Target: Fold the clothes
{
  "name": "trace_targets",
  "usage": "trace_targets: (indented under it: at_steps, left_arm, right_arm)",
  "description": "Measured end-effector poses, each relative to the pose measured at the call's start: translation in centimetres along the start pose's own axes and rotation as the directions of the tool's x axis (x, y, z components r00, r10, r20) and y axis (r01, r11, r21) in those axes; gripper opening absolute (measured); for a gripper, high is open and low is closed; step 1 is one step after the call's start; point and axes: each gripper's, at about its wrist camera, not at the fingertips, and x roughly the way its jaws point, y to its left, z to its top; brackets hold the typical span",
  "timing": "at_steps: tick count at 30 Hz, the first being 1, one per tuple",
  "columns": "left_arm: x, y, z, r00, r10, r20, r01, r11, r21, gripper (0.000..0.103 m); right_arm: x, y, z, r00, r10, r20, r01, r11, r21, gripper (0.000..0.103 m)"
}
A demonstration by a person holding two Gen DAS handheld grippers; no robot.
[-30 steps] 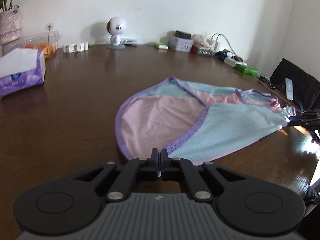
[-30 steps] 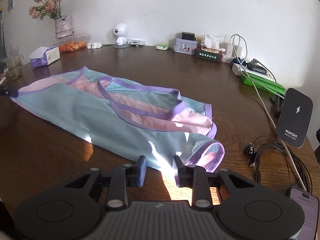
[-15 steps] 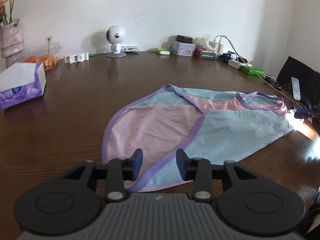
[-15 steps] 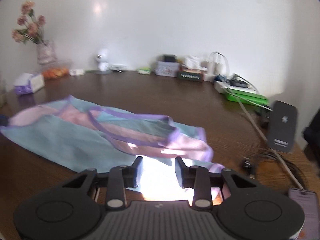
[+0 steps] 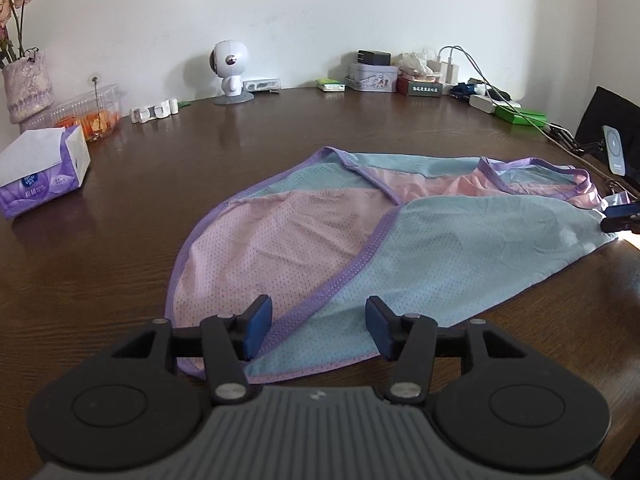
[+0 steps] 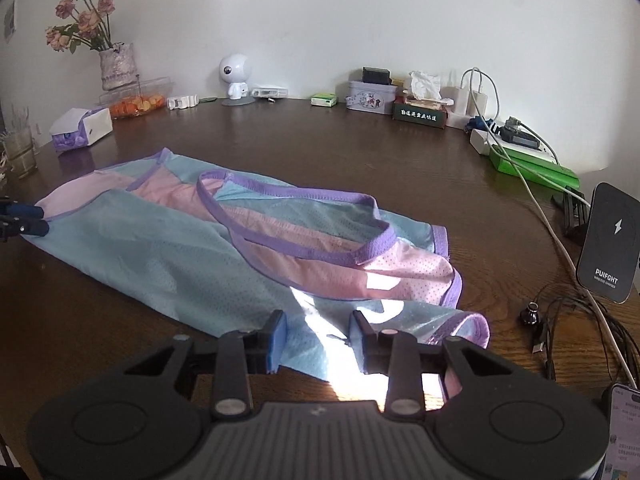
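Note:
A pink and light-blue mesh garment with purple trim (image 5: 360,236) lies flat on the dark wooden table (image 5: 200,168). It also shows in the right wrist view (image 6: 168,240). My left gripper (image 5: 318,328) is open and empty, its jaws over the garment's near hem. My right gripper (image 6: 318,338) is open and empty over the opposite end of the garment, where a sunlit patch falls. The left gripper's fingertips (image 6: 28,220) show at the far left of the right wrist view. The right gripper's fingertips (image 5: 620,218) show at the far right of the left wrist view.
A purple tissue box (image 5: 44,172) sits at the left. A vase of flowers (image 6: 116,64), a white robot figure (image 5: 228,68), boxes, chargers and cables (image 6: 512,148) line the back edge. A wireless charger stand (image 6: 610,242) and a phone (image 6: 622,432) lie at the right.
My left gripper was shut on the garment's hem one second ago and has opened, letting the hem lie on the table. My right gripper has stayed open over the other end.

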Motion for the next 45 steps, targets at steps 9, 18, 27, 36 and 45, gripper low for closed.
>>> trace_targets:
  at_steps: [9, 18, 27, 36, 45]
  left_arm:
    - [-1.4, 0.7, 2.4, 1.000, -0.011, 0.029, 0.011, 1.000, -0.010, 0.056]
    - [8.8, -2.0, 13.3, 0.999, -0.032, -0.021, 0.034, 0.992, 0.120, 0.081]
    - [16.9, -1.8, 15.5, 0.968, -0.204, -0.145, 0.224, 0.964, 0.142, 0.060]
    - [17.2, -0.6, 14.6, 0.951, -0.282, -0.127, 0.297, 0.947, 0.120, 0.011]
    - [12.0, -1.2, 14.7, 0.964, -0.266, -0.010, 0.265, 0.956, 0.126, 0.006]
  right_arm:
    - [-1.6, -2.0, 0.5, 0.996, 0.073, -0.051, -0.072, 0.997, 0.022, 0.032]
    - [4.8, 2.4, 10.5, 0.985, 0.173, -0.002, -0.172, 0.979, -0.110, 0.035]
    - [12.8, 3.9, 15.9, 0.969, 0.220, -0.110, -0.237, 0.955, -0.179, 0.030]
    - [12.7, 1.9, 13.3, 0.968, 0.188, -0.166, -0.219, 0.956, -0.194, 0.019]
    - [10.3, 2.6, 13.8, 0.979, 0.191, -0.068, -0.201, 0.960, -0.196, 0.000]
